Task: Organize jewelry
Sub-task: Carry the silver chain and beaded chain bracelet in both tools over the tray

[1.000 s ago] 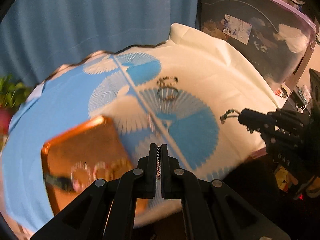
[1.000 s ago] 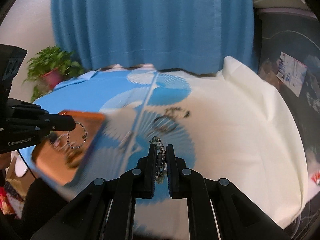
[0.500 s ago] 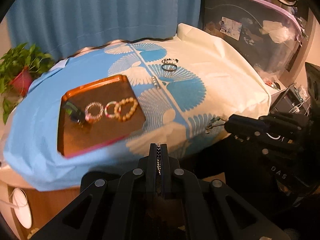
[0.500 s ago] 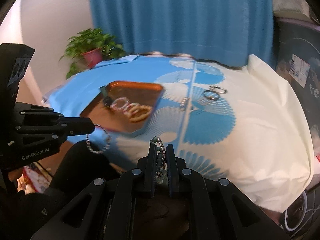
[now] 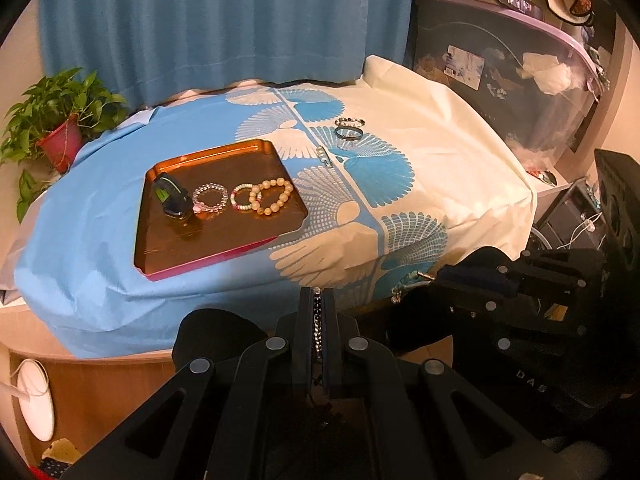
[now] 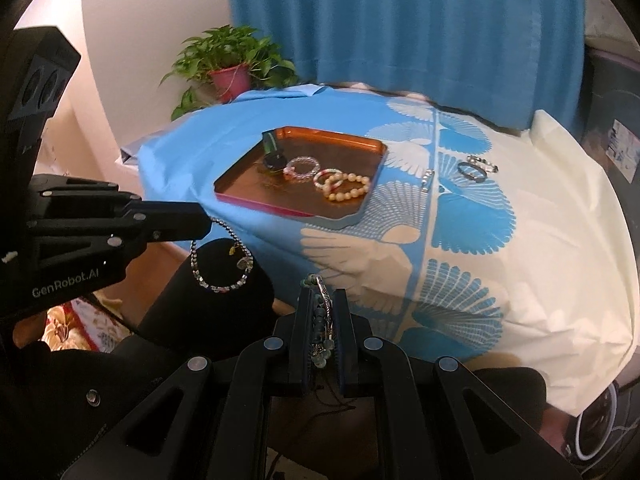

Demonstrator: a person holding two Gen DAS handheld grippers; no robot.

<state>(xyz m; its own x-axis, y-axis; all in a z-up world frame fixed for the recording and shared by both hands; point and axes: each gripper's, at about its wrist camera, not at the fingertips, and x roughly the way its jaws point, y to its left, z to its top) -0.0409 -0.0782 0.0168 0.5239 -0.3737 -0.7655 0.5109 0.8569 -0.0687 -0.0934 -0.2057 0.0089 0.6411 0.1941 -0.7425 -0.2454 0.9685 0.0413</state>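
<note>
**Desk:** What did the two wrist views show?

**Photographer:** Both claws hung off the counter's near edge, each clamped on jewelry. The left claw point(image 5: 317, 312) gripped a thin silver bead bracelet point(image 6: 222, 264), which dangled as an open loop in the right view. The right claw point(image 6: 323, 320) was closed on a green beaded strand point(image 6: 320, 316) with metal charms, bunched between its pads.

**Desk:** And the rest?

**Photographer:** An orange tray point(image 5: 208, 240) sat toward the counter's left side on a blue and cream cloth point(image 5: 440, 160). Inside, along its far half, lay a dark watch point(image 5: 172, 198), a clear bracelet point(image 5: 209, 198), a pink one point(image 5: 240, 197) and an amber one point(image 5: 272, 196), the last two overlapping. Three pieces waited on the cloth toward the far right corner: a small clasp point(image 5: 325, 157), a dark ring point(image 5: 349, 133) and a beaded band point(image 5: 350, 122).

**Desk:** How should the drop have gone?

**Photographer:** By my reading, each claw needed to travel over the tray's bare near half, one at a time so they would not crowd. Lowering until the loop touched the tray floor before opening would have kept the beads from bouncing or tangling with the row. The bunched green strand looked likely to snag on the pads, so a slow release seemed wise.
</note>
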